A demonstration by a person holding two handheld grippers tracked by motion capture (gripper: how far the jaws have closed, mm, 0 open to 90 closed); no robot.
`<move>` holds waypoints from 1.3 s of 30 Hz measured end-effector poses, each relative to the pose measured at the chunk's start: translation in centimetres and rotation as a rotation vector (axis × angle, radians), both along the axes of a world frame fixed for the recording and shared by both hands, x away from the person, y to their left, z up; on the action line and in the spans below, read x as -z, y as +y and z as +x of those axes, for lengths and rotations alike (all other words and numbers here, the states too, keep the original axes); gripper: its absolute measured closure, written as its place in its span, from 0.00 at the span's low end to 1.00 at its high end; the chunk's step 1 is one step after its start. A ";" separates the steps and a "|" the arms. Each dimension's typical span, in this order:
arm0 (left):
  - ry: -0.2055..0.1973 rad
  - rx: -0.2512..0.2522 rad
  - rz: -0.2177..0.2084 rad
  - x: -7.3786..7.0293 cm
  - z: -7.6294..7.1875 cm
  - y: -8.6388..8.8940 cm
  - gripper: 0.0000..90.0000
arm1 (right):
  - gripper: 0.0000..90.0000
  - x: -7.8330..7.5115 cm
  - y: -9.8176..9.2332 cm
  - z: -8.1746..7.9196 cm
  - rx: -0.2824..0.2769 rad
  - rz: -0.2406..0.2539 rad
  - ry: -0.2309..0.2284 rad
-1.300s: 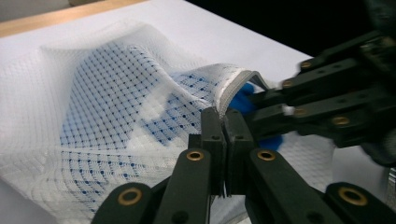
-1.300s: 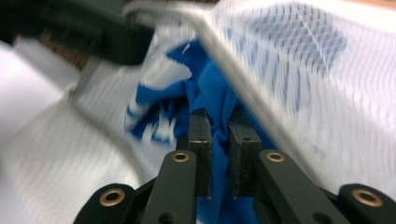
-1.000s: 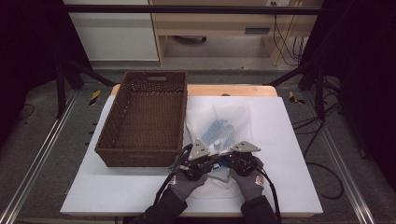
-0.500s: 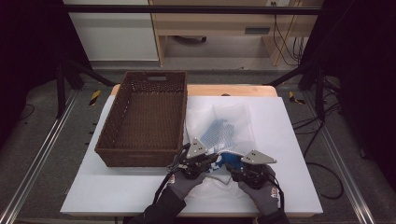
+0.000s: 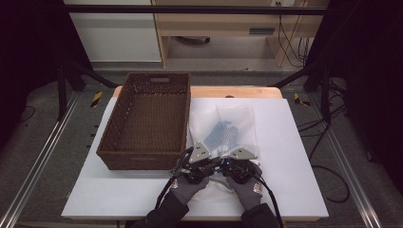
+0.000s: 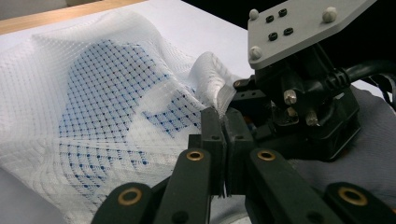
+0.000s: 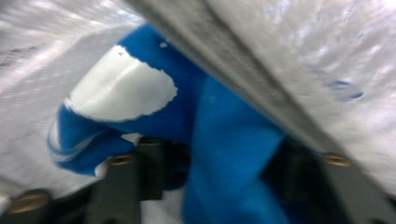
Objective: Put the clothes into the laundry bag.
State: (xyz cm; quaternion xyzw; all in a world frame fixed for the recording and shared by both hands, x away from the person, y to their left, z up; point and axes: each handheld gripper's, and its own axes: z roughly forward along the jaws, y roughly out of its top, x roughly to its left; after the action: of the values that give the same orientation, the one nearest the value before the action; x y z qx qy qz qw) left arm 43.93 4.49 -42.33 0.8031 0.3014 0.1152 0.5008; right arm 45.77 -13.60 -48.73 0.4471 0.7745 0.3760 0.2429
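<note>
I had the left gripper (image 6: 223,140) clamped tight on the near edge of the white mesh bag (image 5: 223,126), which lay on the white table (image 5: 294,156) just right of the brown basket (image 5: 149,121). The right gripper (image 7: 210,163) sat inside the bag's mouth, its jaws partly apart and just closing around the blue cloth (image 7: 224,140).

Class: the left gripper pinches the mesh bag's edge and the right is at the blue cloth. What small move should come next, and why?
Probably close the right gripper on the blue cloth lying between its jaws. The left gripper is shut on the mesh bag, holding it.
</note>
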 end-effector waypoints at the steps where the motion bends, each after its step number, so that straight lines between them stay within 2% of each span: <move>1: 0.000 -0.001 -0.006 0.0 0.0 0.0 0.99 | 0.80 -0.1 -0.1 0.0 0.001 0.010 -0.008; 4: -0.001 0.002 -0.015 -0.2 0.0 0.1 0.99 | 0.88 -0.4 -0.2 0.2 0.006 0.041 -0.014; 7: -0.005 0.015 -0.026 -0.4 -0.2 0.0 0.99 | 0.89 -0.7 -0.5 0.6 0.030 0.094 -0.051; 9: -0.013 0.033 -0.033 -0.7 -0.6 -0.1 0.99 | 0.89 -0.9 -0.5 1.0 0.066 0.129 -0.087; 11: -0.020 0.053 -0.031 -0.8 -1.0 -0.3 0.99 | 0.88 -1.0 -0.3 1.4 0.104 0.106 -0.127; 12: -0.020 0.055 -0.024 -0.8 -1.1 -0.4 0.99 | 0.88 -0.9 -0.2 1.7 0.127 0.075 -0.135; 14: -0.009 0.054 -0.011 -0.3 -1.0 -0.5 0.99 | 0.86 -0.4 -0.1 2.3 0.157 0.030 -0.116; 15: -0.002 0.051 -0.004 -0.1 -0.8 -0.5 0.99 | 0.84 -0.1 -0.2 2.6 0.172 0.027 -0.081; 17: 0.013 0.043 -0.004 0.4 -0.5 -0.4 0.99 | 0.79 -0.3 -0.6 2.6 0.152 0.041 -0.077; 19: 0.024 0.030 0.001 0.8 -0.2 -0.2 0.99 | 0.70 -0.6 -1.0 2.3 0.121 0.059 -0.051; 20: 0.027 0.025 0.004 0.9 0.0 -0.1 0.99 | 0.64 -0.9 -1.4 1.8 0.102 0.093 -0.034; 21: 0.029 0.022 0.006 0.9 0.1 -0.1 0.98 | 0.60 -1.2 -1.7 1.3 0.075 0.102 -0.020; 23: 0.028 0.011 0.006 1.1 0.2 0.1 0.99 | 0.55 -1.7 -2.3 0.2 0.041 0.083 -0.022; 24: 0.031 0.008 0.003 1.1 0.3 0.1 0.98 | 0.53 -1.9 -2.7 -0.7 0.013 0.091 -0.039; 27: 0.038 0.004 0.009 1.4 0.4 0.1 0.98 | 0.47 -2.4 -3.8 -2.6 -0.030 0.117 -0.048; 29: 0.039 0.004 0.007 1.5 0.4 0.0 0.98 | 0.50 -2.5 -4.3 -3.3 -0.038 0.119 -0.054; 30: 0.040 0.004 0.005 1.5 0.4 0.0 0.98 | 0.55 -2.6 -4.5 -3.4 -0.044 0.119 -0.067; 32: 0.039 0.004 0.005 1.6 0.4 0.0 0.98 | 0.70 -2.5 -4.7 -3.4 -0.041 0.094 -0.068; 34: 0.036 0.006 0.002 1.5 0.3 -0.1 0.98 | 0.92 -1.9 -4.6 -2.9 -0.026 0.076 -0.042; 37: 0.034 0.012 -0.001 1.5 0.2 -0.2 0.98 | 0.95 -1.1 -3.9 -2.1 -0.034 0.088 0.021; 39: 0.034 0.022 -0.003 1.4 0.1 -0.3 0.98 | 0.95 -0.9 -3.1 -1.6 -0.035 0.091 0.036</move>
State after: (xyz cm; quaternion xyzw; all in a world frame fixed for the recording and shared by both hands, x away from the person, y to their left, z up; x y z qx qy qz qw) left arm 43.99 4.16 -43.76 0.8075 0.3011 0.0956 0.4981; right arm 44.17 -16.70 -47.81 0.4508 0.7686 0.4068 0.2016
